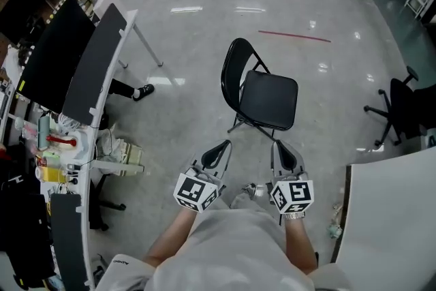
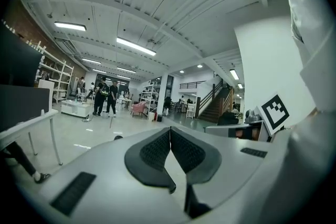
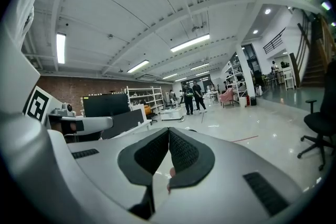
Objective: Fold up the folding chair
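Observation:
A black folding chair stands unfolded on the grey floor, its seat facing right and its curved back toward the left. Both grippers hang in front of my chest, short of the chair's near legs and apart from it. My left gripper is shut with nothing between its pads. My right gripper is also shut and empty, its pads meeting at the tips. In both gripper views the jaws hide the chair.
A white desk with a black monitor and clutter runs along the left. A person's leg and shoe stick out under it. A black office chair stands at the right, and a white tabletop fills the lower right.

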Demonstrator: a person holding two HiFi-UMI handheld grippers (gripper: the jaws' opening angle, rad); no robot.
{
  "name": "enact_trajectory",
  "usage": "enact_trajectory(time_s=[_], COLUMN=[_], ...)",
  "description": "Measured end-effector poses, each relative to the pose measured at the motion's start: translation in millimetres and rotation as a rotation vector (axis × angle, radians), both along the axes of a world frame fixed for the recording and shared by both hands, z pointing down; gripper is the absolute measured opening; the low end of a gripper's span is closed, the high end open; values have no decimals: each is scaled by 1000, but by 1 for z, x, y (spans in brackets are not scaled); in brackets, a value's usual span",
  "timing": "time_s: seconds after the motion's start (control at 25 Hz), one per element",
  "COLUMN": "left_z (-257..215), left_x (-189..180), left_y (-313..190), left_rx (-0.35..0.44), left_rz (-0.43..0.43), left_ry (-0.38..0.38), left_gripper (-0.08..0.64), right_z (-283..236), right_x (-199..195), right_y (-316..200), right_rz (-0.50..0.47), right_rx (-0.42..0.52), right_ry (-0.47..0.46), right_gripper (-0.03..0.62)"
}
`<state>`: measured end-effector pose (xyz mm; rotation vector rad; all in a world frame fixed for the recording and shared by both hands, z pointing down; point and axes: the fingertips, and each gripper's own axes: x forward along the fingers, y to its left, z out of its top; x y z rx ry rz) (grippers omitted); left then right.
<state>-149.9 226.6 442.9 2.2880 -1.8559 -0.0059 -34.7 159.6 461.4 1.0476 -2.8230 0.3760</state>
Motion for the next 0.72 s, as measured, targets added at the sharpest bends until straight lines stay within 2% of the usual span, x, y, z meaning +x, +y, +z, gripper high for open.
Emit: enact_trajectory(time_s=[0.4,0.72], left_z=[-1,13], left_x=[8,10], left_y=[-54,-115], left_rx=[-3,-14], left_rz=[-13,64], left_ry=[-5,22], left_gripper=[12,12], right_z=[2,18], right_x=[18,27], right_y=[-55,-101], right_rz=[20,97], right_rx=[-10,-33], right_ry=[-14,26], right_gripper=[6,6])
